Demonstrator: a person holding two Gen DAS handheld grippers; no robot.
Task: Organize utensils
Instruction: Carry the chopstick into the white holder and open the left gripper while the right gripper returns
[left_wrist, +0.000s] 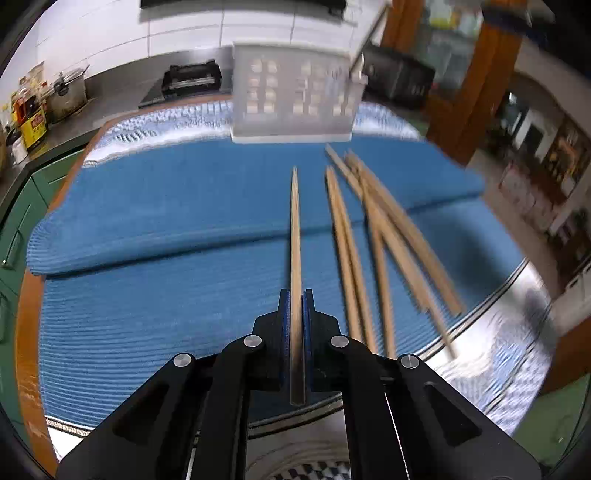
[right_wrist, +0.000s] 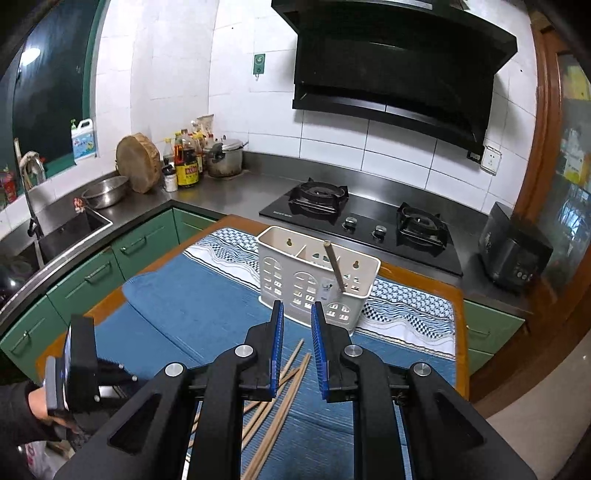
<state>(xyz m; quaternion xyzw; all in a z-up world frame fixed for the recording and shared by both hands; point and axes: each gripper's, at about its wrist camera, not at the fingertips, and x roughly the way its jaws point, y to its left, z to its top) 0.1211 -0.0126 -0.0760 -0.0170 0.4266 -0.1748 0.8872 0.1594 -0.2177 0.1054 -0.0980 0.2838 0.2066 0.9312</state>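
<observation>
No text can be read anywhere (the bottle labels (right_wrist: 189, 170) are too blurred).

I get even, cool indoor light. My left feed smears with motion blur — loose chopsticks (left_wrist: 391, 236) and caddy (left_wrist: 295, 96) soft; right feed crisp — fisheye bending edges.

Both your wrist cameras look forward and down across the table (right_wrist: 458, 295); each shows the white utensil caddy (left_wrist: 291, 92) and loose chopsticks (left_wrist: 369, 236).

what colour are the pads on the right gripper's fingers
Blue, ribbed pads; clearest in the right wrist view.
</observation>
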